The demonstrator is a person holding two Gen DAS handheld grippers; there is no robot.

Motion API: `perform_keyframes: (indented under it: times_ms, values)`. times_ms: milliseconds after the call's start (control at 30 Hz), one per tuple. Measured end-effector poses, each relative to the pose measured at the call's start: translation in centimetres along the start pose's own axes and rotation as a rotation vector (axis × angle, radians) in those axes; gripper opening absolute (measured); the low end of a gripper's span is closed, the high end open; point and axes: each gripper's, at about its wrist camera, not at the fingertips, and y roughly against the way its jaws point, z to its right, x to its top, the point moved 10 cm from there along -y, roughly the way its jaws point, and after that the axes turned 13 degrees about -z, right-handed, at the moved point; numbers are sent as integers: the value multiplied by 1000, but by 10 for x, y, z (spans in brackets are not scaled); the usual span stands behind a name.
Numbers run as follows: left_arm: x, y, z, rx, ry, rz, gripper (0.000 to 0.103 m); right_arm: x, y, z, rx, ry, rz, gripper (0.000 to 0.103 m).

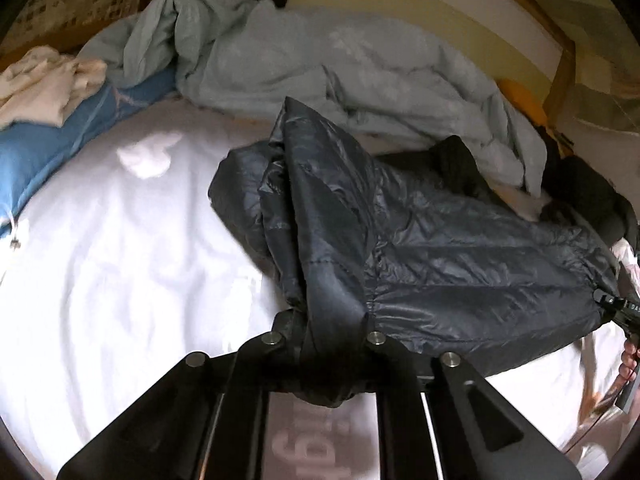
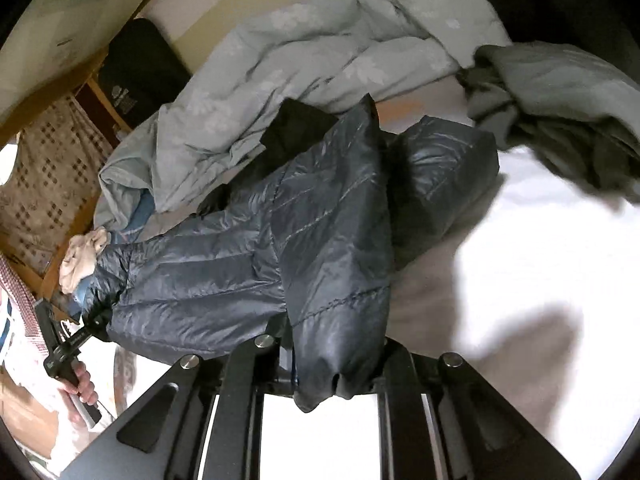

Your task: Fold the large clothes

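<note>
Left gripper (image 1: 326, 344) and right gripper (image 2: 332, 354) each pinch a hem corner of the dark puffer jacket (image 1: 420, 248); it stretches crosswise between them (hem nearest), body running away over the white bed sheet (image 1: 120, 260)

1. Left wrist view: looked forward and down along the left gripper (image 1: 326, 344), close over the bed (image 1: 120, 260).
2. Right wrist view: likewise, from the opposite end.
3. Both shared the jacket (image 1: 440, 248) and quilt (image 1: 320, 64).
</note>
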Motion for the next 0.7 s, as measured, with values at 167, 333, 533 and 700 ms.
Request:
perform_keyframes:
  times_ms: [167,333,533,700]
  values:
    - [3,8,-15,238,-3,93,64,-14,-2,20,-147,5,-34,26]
    - [29,58,-6,217,-27,303,76,1,33,22,-297,19,140,67]
    - [42,57,34,123,-165,300,76,30,85,0,-347,90,378,83]
    - [72,12,61,159,-268,162,66,55,56,-37,-273,241,319,83]
